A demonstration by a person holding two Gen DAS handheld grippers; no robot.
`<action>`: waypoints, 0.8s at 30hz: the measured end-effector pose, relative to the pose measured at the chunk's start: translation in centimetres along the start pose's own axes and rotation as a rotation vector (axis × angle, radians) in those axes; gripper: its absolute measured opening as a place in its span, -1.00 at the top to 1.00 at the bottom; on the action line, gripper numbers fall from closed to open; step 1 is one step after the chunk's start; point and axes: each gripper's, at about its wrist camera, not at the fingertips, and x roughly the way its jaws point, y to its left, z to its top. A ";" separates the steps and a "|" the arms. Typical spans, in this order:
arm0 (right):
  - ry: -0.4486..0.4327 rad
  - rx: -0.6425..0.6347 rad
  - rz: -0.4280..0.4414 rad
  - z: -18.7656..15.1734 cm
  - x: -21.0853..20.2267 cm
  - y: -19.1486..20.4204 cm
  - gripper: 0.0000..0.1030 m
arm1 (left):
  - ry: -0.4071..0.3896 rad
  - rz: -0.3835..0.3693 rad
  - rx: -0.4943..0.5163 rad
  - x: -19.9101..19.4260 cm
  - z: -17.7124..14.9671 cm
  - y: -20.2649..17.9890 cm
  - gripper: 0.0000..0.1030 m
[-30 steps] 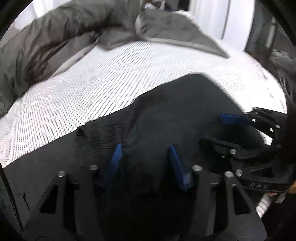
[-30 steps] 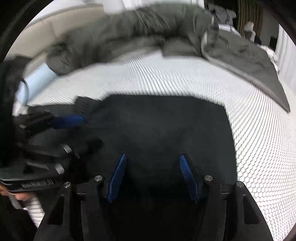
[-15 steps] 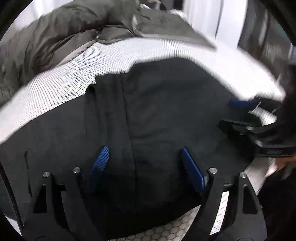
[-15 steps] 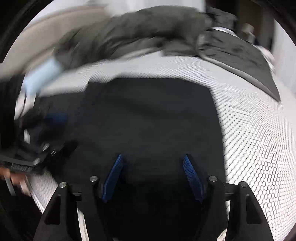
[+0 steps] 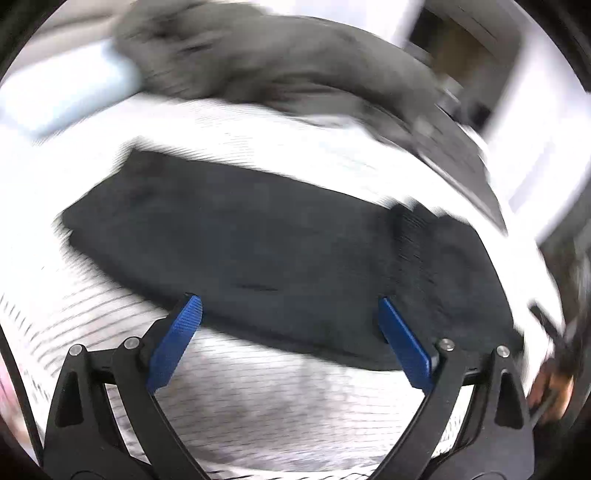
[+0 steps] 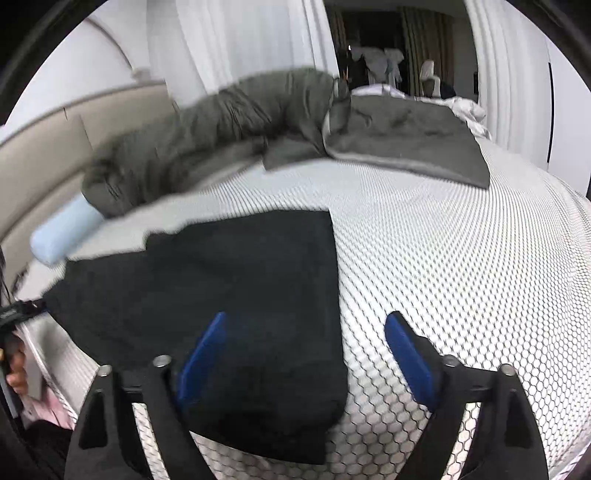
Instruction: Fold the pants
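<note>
Near the bed's (image 6: 461, 258) front edge the folded black pants (image 6: 229, 295) lie flat, released, as left tongs (image 5: 290, 338) and right tongs (image 6: 303, 354) have just been opening wide, gripping nothing.

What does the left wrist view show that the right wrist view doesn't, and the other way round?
Left wrist only: the ribbed band at one end of the pants.

Right wrist only: white curtains, a beige headboard and a dark doorway.

Both: the folded black pants on the honeycomb-patterned mattress, the grey duvet, a pale blue pillow, and each gripper's own blue fingers, spread wide with nothing held.
</note>
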 end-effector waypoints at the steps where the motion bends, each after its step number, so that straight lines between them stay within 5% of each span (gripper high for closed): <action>1: -0.007 -0.001 0.015 0.2 -0.2 0.3 -0.76 | -0.001 0.007 -0.058 0.0 0.1 1.8 -0.85; 7: 0.003 -0.042 0.054 -0.6 -0.7 2.1 -0.76 | -0.015 -0.081 -0.400 3.5 2.7 10.2 -0.64; 9: 0.004 -0.056 0.043 -0.8 -0.6 2.2 -0.76 | -0.030 -0.026 -0.397 3.8 3.9 10.5 -0.31; 10: -0.001 -0.056 0.039 -0.8 -0.6 2.3 -0.76 | -0.034 0.001 -0.375 3.9 4.3 10.3 0.15; 11: -0.001 -0.051 0.043 -0.8 -0.6 2.2 -0.76 | -0.038 0.039 -0.347 4.0 4.7 9.9 0.82; 12: 0.001 -0.044 0.046 -0.9 -0.7 2.0 -0.76 | -0.041 0.079 -0.308 3.8 5.2 9.2 0.93; 17: -0.018 -0.016 0.052 -0.4 -1.1 1.1 -0.76 | -0.189 0.102 -0.090 -0.5 6.4 1.7 0.94; 22: -0.022 -0.003 0.050 -0.4 -1.3 0.7 -0.76 | -0.262 -0.054 0.194 -3.9 6.1 -12.2 0.94; 24: -0.026 -0.007 0.037 -0.3 -1.5 0.2 -0.76 | -0.240 -0.172 0.299 -3.8 5.0 -18.7 0.94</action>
